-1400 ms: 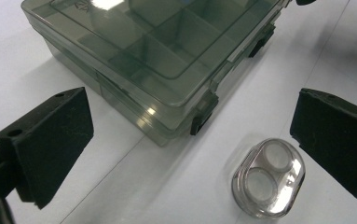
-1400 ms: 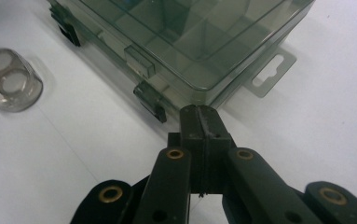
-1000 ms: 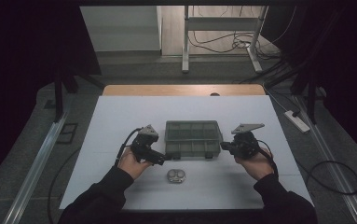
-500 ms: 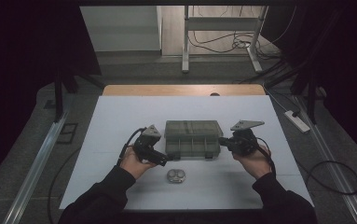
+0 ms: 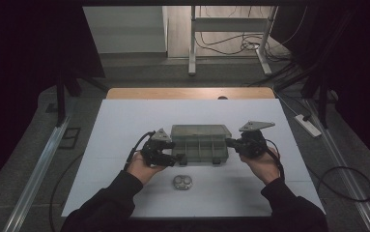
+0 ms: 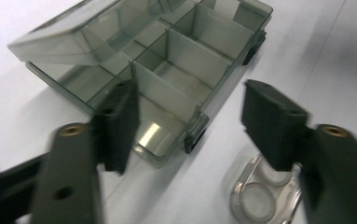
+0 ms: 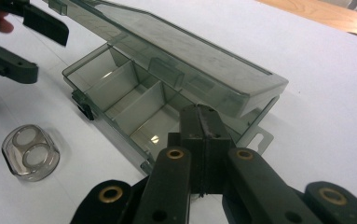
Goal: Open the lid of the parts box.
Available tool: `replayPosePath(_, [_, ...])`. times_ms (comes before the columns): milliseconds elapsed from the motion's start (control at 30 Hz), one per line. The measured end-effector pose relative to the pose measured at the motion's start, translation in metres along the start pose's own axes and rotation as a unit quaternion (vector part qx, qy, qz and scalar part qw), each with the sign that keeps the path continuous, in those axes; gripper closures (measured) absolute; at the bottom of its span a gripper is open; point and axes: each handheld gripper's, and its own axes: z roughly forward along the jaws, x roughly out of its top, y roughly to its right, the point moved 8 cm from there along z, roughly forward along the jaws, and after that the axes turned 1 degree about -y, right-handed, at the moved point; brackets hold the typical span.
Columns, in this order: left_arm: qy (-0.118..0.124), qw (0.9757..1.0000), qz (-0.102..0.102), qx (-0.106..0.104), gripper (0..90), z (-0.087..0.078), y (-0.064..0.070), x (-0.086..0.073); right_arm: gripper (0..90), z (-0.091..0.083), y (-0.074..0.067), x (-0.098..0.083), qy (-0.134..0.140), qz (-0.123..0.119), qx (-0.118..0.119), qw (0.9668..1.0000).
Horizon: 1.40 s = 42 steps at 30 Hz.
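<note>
A translucent grey compartment box [image 5: 199, 149] [image 6: 181, 60] [image 7: 134, 98] lies mid-table with its lid [image 7: 190, 56] [image 6: 73, 32] raised partway. My left gripper [image 5: 177, 159] [image 6: 190, 98] [image 7: 31, 44] is at the box's front left corner. Its jaws have just been closing; they stand half apart with the front wall and a dark latch [image 6: 195, 136] between them, and the pads do not press. My right gripper [image 5: 230, 142] [image 7: 203, 114] is shut, its tips at the box's right end over an end compartment. I cannot tell whether they pinch the wall.
A small clear plastic piece [image 5: 182, 181] [image 6: 260, 196] [image 7: 30, 151] with two round hollows lies in front of the box, near the left gripper. The white table top [image 5: 124, 125] reaches a wooden edge [image 5: 187, 93] at the back. Cables lie on the floor to the right.
The left gripper's jaws have come closer together around the box's front left corner. Both hands have stayed about where they were.
</note>
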Motion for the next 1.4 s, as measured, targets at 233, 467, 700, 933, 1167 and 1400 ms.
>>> replayPosePath(233, [-0.003, 0.9999, -0.01, -0.008, 68.8, 0.006, 0.004, 0.005, 89.6, 0.001, 0.002, 0.007, 0.009, 0.001, -0.002, 1.0])
replayPosePath(467, [-0.006, 1.0, 0.003, -0.007, 88.5, 0.02, 0.007, 0.008, 89.6, 0.005, 0.005, 0.014, 0.016, 0.001, -0.003, 0.9999])
replayPosePath(700, [-0.015, 0.9999, 0.007, 0.002, 88.9, 0.034, 0.007, 0.007, 89.6, 0.007, 0.008, 0.017, 0.02, 0.005, -0.003, 0.9998])
replayPosePath(933, [-0.021, 0.9997, 0.009, 0.006, 88.9, 0.042, 0.007, 0.003, 89.6, 0.01, 0.014, 0.02, 0.025, 0.011, -0.003, 0.9996])
replayPosePath(1167, [-0.015, 0.9998, 0.011, 0.009, 88.9, 0.044, 0.006, 0.002, 89.6, 0.016, 0.021, 0.026, 0.027, 0.012, -0.007, 0.9995])
replayPosePath(1400, [-0.012, 0.9998, 0.01, 0.007, 89.0, 0.044, 0.006, 0.001, 89.6, 0.022, 0.028, 0.032, 0.032, 0.009, -0.012, 0.9994])
